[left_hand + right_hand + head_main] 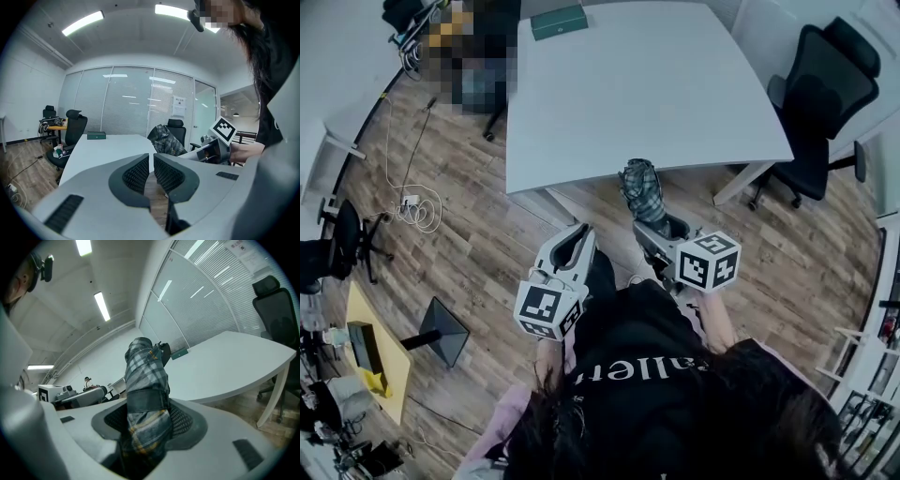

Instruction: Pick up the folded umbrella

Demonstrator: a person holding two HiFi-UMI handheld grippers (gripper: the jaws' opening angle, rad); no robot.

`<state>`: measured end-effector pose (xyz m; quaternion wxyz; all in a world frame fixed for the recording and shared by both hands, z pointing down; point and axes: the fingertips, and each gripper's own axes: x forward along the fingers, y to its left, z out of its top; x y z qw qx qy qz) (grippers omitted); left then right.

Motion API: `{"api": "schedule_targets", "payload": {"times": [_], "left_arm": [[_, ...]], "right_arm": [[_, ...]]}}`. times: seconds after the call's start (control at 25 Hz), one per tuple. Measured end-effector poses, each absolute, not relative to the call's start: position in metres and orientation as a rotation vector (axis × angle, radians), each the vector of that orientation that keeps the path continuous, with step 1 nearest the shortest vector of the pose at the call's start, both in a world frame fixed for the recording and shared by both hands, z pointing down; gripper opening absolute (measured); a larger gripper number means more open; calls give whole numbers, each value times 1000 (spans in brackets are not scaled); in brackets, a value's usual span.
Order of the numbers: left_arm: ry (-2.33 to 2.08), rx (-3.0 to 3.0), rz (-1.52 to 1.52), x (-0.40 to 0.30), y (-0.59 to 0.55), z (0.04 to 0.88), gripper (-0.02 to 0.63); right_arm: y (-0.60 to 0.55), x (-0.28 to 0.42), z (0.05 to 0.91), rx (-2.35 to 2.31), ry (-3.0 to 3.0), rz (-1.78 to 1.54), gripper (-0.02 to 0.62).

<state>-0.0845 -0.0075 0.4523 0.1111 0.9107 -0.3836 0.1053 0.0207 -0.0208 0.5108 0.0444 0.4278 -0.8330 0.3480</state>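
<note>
Head view: right gripper (654, 225) fingers clamped on umbrella (641, 187), its plaid top sticking out beyond them | umbrella in the air by counter's (647, 94) near edge | left gripper (581, 232) fingers together, empty, just left.

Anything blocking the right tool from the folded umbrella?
Nothing visible. The right tool is shut on the plaid folded umbrella, held in the air near the white table's edge.
</note>
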Motion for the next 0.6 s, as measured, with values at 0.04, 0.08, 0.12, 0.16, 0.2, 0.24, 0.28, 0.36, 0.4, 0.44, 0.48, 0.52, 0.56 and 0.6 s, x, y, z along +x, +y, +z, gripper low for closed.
{"api": "schedule_targets", "payload": {"times": [0.04, 0.08, 0.12, 0.16, 0.2, 0.24, 0.28, 0.36, 0.4, 0.44, 0.48, 0.52, 0.56, 0.6], "left_arm": [[-1127, 2675, 308, -85, -6, 453, 41], [-1127, 2674, 307, -85, -6, 454, 41], [-1128, 2674, 306, -86, -5, 454, 41], [-1130, 2673, 304, -87, -4, 455, 41], [-1131, 2672, 303, -87, -4, 455, 41], [-1133, 2672, 300, -88, -4, 455, 41], [-1135, 2672, 297, -88, -5, 454, 41], [-1134, 2673, 290, -89, -7, 454, 41], [-1133, 2673, 288, -88, -8, 454, 41], [-1131, 2672, 288, -88, -9, 454, 41], [-1129, 2672, 288, -89, -10, 455, 41], [-1127, 2672, 288, -89, -11, 455, 41], [-1125, 2672, 289, -89, -12, 456, 41], [-1123, 2672, 289, -90, -13, 456, 41]], "right_arm": [[-21, 21, 510, 1309, -2547, 1060, 225], [-21, 20, 510, 1310, -2548, 1057, 225], [-21, 20, 510, 1311, -2549, 1055, 225], [-21, 19, 510, 1309, -2550, 1053, 225], [-21, 19, 510, 1308, -2549, 1051, 225], [-20, 19, 510, 1306, -2548, 1049, 225], [-21, 18, 510, 1305, -2546, 1047, 225], [-22, 17, 510, 1302, -2543, 1045, 225], [-23, 17, 510, 1301, -2542, 1045, 225], [-24, 17, 510, 1301, -2539, 1045, 225], [-25, 16, 510, 1302, -2536, 1046, 225], [-26, 16, 511, 1302, -2534, 1046, 225], [-26, 15, 511, 1303, -2531, 1047, 225], [-27, 15, 512, 1304, -2528, 1048, 225]]}}
